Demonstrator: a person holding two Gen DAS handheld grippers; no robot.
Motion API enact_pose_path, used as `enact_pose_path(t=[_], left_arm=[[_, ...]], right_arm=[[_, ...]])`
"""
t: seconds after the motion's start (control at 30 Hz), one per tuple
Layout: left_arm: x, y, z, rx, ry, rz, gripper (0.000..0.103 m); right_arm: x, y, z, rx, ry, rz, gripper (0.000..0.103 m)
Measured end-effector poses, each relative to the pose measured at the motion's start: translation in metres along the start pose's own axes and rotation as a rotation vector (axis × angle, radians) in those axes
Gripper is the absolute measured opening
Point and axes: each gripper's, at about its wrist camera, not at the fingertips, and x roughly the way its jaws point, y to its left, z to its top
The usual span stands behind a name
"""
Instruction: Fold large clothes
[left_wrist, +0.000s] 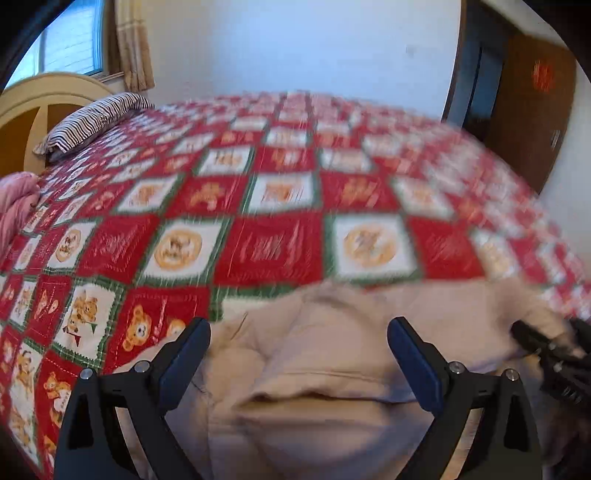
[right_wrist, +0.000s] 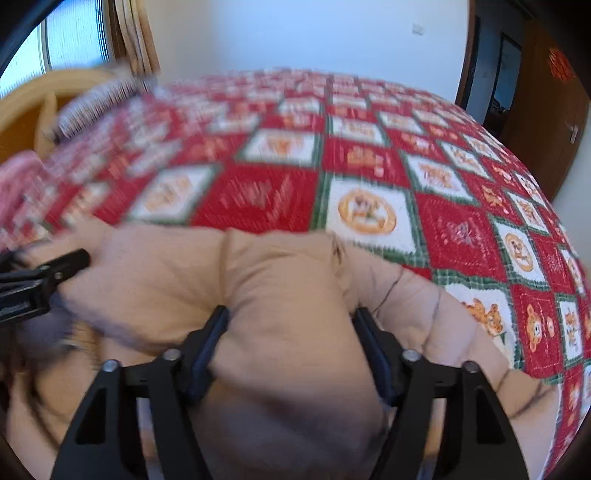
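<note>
Careful: your left gripper (left_wrist: 299, 347) gapes wide, empty, above beige padded garment (left_wrist: 332, 325) heaped on near edge of quilted bed (left_wrist: 273, 240). Your right gripper (right_wrist: 290, 343) alone pinches thick bunch; padding may slip, fold collapse.

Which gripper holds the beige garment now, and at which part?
The right gripper clamps a bunched fold of the beige garment; the left gripper stands open, holding nothing.
</note>
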Motion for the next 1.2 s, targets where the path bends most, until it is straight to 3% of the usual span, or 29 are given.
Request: enact_pose_path(t=[0.1, 0.17, 0.27, 0.37, 0.97, 1.1, 1.2], left_arm=[[-0.011, -0.019, 0.006, 0.017, -0.027, -0.048, 0.097], [0.001, -0.038, 0.001, 0.068, 0.007, -0.057, 0.097], [0.031, -0.052, -0.016, 0.147, 0.101, 0.023, 0.097], [0.042, -0.046, -0.021, 0.127, 0.125, 0.018, 0.1], [0.054, -0.054, -0.026, 0.153, 0.131, 0.089, 0.102], [0.046, -0.043, -0.008, 0.134, 0.283, 0.013, 0.102], [-0.011, -0.026, -0.005, 0.142, 0.194, -0.014, 0.102]], right_arm=[[-0.032, -0.007, 0.003, 0.015, -0.119, -0.03, 0.069], [-0.036, -0.014, 0.005, 0.046, -0.13, -0.04, 0.069], [-0.015, -0.019, -0.003, 0.05, -0.036, -0.045, 0.06], [0.002, -0.023, -0.014, 0.043, 0.021, -0.043, 0.06], [0.016, -0.016, -0.016, 0.007, 0.054, -0.089, 0.062], [-0.001, -0.022, -0.013, 0.0, 0.06, -0.082, 0.073], [-0.053, -0.029, -0.021, 0.02, -0.029, -0.066, 0.087]])
